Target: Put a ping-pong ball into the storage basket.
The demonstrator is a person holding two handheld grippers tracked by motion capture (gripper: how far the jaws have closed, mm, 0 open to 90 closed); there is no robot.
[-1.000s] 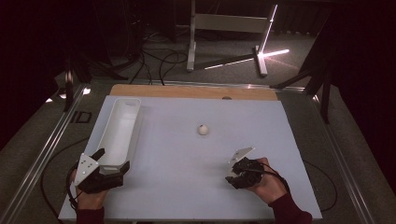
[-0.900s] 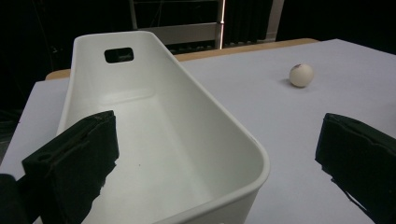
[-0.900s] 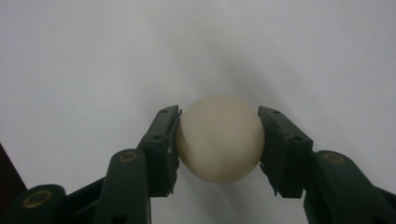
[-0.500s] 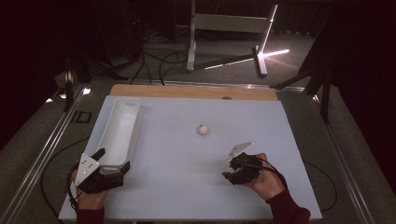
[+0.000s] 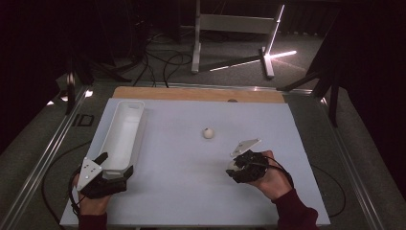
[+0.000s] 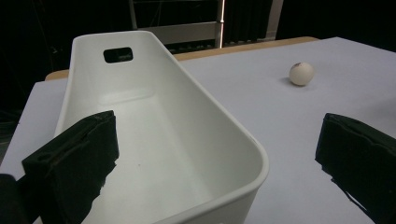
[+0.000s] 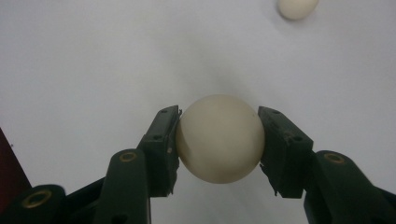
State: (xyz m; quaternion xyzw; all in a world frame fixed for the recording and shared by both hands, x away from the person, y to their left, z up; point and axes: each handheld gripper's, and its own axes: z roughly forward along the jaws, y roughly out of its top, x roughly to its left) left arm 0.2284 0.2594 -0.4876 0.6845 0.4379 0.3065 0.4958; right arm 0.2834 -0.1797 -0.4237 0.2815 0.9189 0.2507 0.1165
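Two eggs: I'm clamping one egg in my right gripper over the white table, left gripper gaping, dark room.

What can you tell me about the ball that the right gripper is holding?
The held ball is round, smooth and cream-white, matte like plastic, with no marks visible. The right gripper clamps it between both black pads at its widest part, above the pale table. Only the pads touch it.
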